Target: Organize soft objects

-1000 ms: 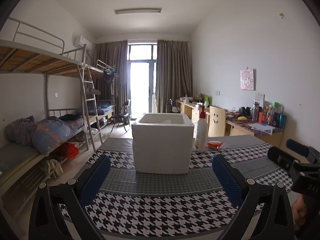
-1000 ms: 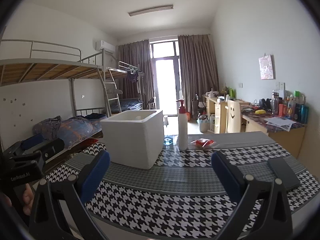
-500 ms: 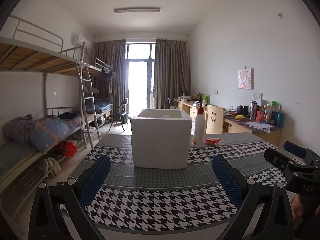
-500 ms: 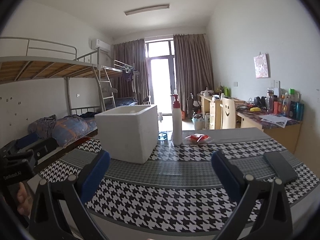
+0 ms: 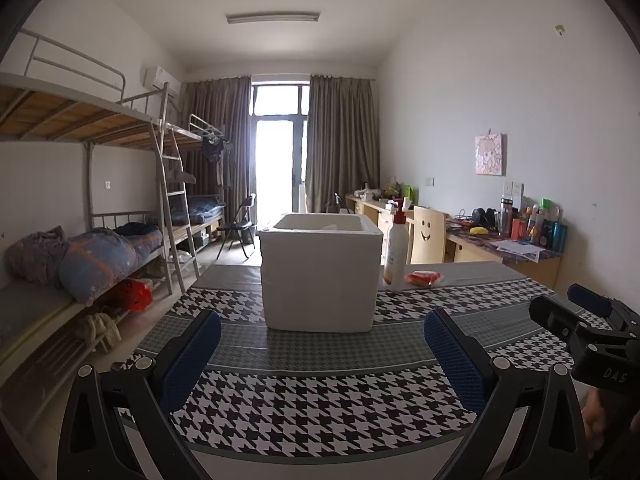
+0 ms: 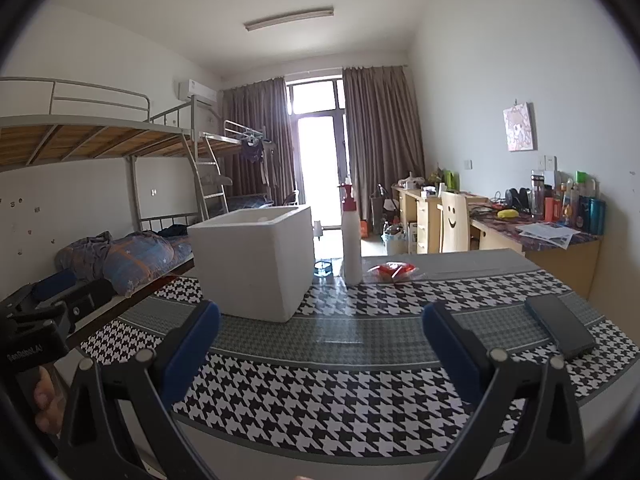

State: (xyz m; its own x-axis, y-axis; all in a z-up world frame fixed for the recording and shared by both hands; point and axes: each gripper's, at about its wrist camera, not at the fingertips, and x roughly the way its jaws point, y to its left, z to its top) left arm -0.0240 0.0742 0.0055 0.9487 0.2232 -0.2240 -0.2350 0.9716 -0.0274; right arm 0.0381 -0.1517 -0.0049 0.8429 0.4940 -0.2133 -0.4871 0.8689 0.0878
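While you hold both tools over the near edge of the houndstooth surface [image 5: 320, 392], nothing sits between either pair of pads. Left wrist view, left to right: your left tool [image 5: 322, 354] fills the lower frame, blue pads wide apart; white foam box [image 5: 320, 276] stands at centre frame on the surface, top open, contents not visible from this angle. Just right of it: white pump bottle [image 5: 396, 252] upright, then a red packet [image 5: 423, 278] lying flat. Your right tool shows at the right edge of that frame. Right wrist view: right tool [image 6: 322, 354] lower frame, pads also wide apart; box left of centre, bottle at centre, packet just right of it, dark phone [image 6: 560, 330] flat at right.
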